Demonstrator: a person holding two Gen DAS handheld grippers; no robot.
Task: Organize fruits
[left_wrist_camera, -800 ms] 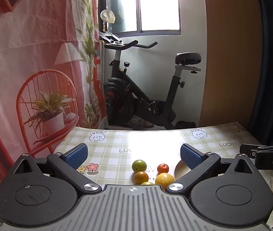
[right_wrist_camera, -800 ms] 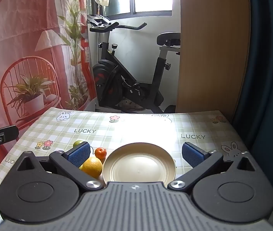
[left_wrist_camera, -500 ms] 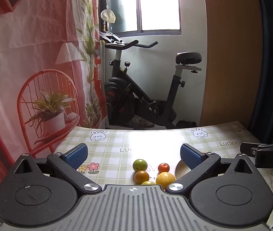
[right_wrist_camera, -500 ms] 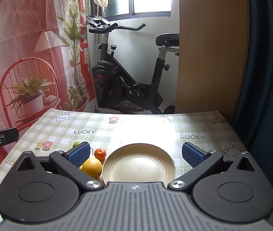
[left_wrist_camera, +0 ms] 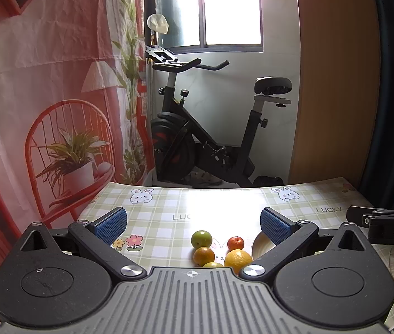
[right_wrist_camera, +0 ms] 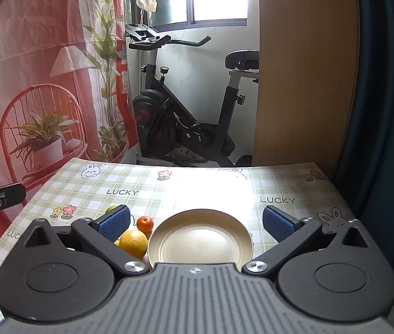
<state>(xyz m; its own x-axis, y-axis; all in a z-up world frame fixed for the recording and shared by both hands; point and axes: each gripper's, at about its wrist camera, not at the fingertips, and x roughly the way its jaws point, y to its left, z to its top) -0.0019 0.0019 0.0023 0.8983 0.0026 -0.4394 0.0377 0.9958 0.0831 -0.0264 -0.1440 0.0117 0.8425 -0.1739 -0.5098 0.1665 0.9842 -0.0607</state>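
Observation:
Several fruits lie in a cluster on the checked tablecloth: a green fruit, a small red-orange mandarin, an orange fruit, a large yellow-orange orange and a yellow-green fruit half hidden by my left gripper's body. A cream plate sits just right of the cluster, with nothing on it. My left gripper is open above the fruits. My right gripper is open above the plate, with the orange and the mandarin by its left finger.
The table has a green checked cloth printed with "LUCKY" and rabbits. Beyond its far edge stand an exercise bike, a red printed curtain at left and a wooden panel at right.
Both views have shifted slightly, with the grippers a touch lower or nearer to the table. The fruits and the plate have not moved. Both grippers stay open.

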